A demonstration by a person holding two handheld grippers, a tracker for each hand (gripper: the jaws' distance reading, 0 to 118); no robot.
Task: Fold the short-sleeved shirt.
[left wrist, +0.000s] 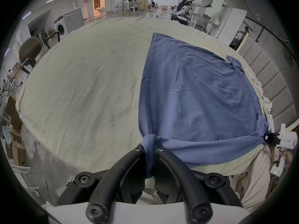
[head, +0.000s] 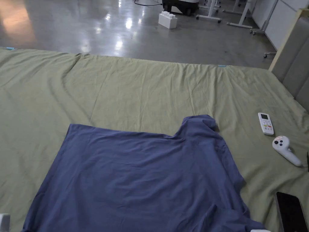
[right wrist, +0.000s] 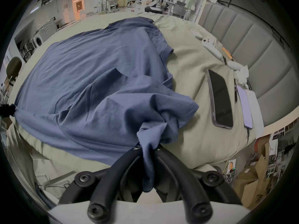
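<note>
A blue short-sleeved shirt [head: 141,172] lies spread on the green bed sheet [head: 135,93], one sleeve pointing to the far right. My left gripper [left wrist: 149,149] is shut on the shirt's [left wrist: 194,98] near left hem corner at the bed's near edge. My right gripper [right wrist: 148,147] is shut on a bunched fold of the shirt [right wrist: 97,75] near its right shoulder and sleeve. The cloth is stretched between the two grippers along the near edge. In the left gripper view, the right gripper [left wrist: 267,137] shows at the far right, held by a hand.
To the right of the shirt lie a white remote [head: 265,123], a white controller [head: 285,149] and a dark phone [head: 291,211]. A padded headboard [head: 294,66] stands at the right. Beyond the bed's far edge is a shiny floor with a white block [head: 167,19].
</note>
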